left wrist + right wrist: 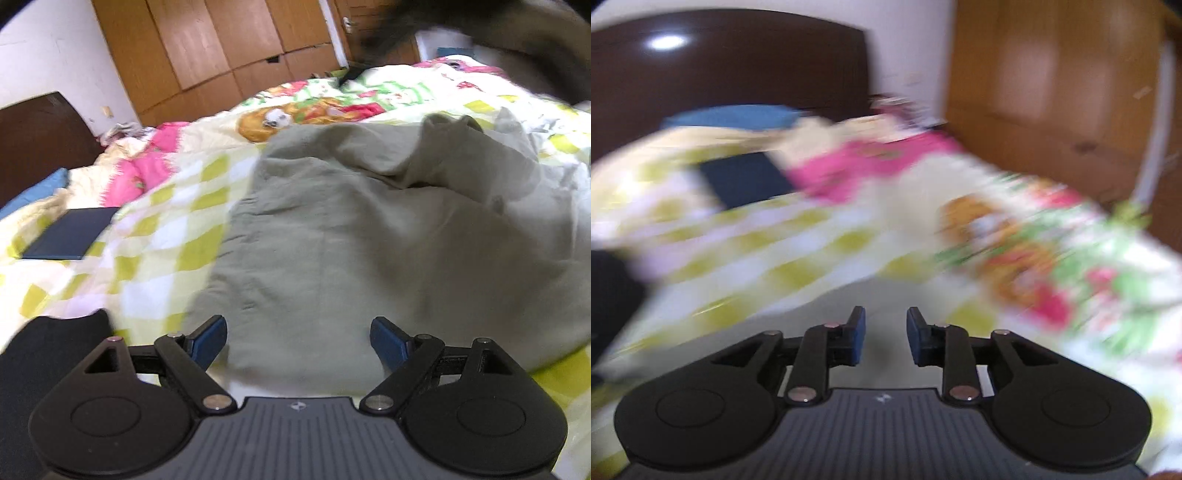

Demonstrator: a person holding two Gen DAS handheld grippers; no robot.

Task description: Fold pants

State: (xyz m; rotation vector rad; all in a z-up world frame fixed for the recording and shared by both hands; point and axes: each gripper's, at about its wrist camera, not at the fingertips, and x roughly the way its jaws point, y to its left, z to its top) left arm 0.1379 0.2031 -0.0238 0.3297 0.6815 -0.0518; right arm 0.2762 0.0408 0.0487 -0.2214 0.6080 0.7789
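Grey-green pants (369,229) lie rumpled on a patterned bedspread (147,240), filling the middle and right of the left wrist view. My left gripper (298,341) is open and empty, just above the pants' near edge. My right gripper (885,332) is open with a narrower gap and holds nothing. The right wrist view is blurred by motion. A pale grey-green strip (886,291) just beyond its fingertips may be the pants.
A dark blue flat book or tablet (70,234) lies on the bedspread at left and also shows in the right wrist view (746,179). A dark headboard (727,62), a blue pillow (731,116) and wooden wardrobes (229,48) stand behind the bed.
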